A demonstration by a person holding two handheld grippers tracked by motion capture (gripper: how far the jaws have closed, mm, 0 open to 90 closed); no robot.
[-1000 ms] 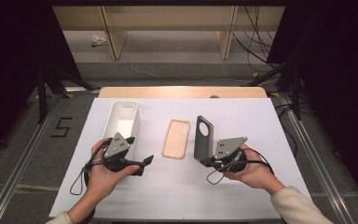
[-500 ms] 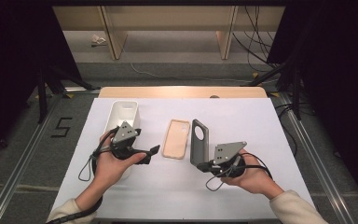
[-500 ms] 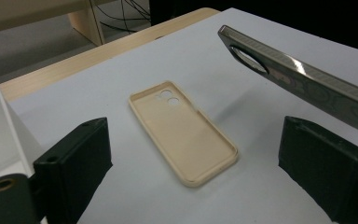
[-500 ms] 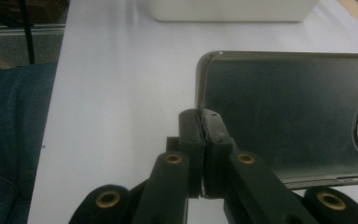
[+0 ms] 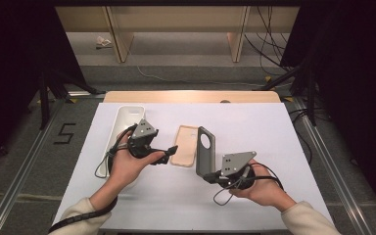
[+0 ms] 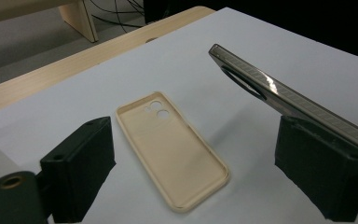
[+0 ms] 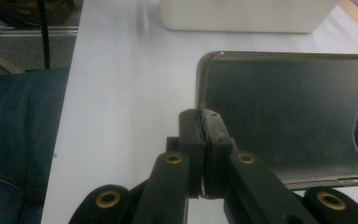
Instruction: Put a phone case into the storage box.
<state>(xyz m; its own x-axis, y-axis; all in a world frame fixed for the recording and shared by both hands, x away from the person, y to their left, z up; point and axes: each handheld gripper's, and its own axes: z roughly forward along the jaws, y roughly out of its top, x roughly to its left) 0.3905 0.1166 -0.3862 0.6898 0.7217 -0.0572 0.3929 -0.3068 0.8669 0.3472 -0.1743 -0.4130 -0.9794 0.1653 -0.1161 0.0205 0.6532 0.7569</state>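
A beige phone case (image 5: 185, 145) lies open side up on the white table top (image 5: 264, 127); in the left gripper view the beige phone case (image 6: 172, 156) lies ahead, lower than the jaws. My left gripper (image 5: 166, 153) hovers just left of it, open, its jaws having just closed slightly with nothing between them. My right gripper (image 5: 209, 174) is shut on the lower edge of a dark grey phone case (image 5: 204, 149), held upright on its side. In the right gripper view the right gripper (image 7: 203, 140) pinches the dark case (image 7: 284, 112) at its rim. The dark case (image 6: 279, 93) also rises at the right of the left gripper view.
A white oblong tray (image 5: 125, 122) stands at the table's left, behind my left hand, and the tray (image 7: 247, 16) runs across the top of the right gripper view. A wooden strip (image 5: 191, 96) edges the far side. Blue jeans (image 7: 18, 140) are beside the table.
My left hand has moved right and away from me, from beside the tray towards the beige case. The right hand and its dark case have barely shifted.
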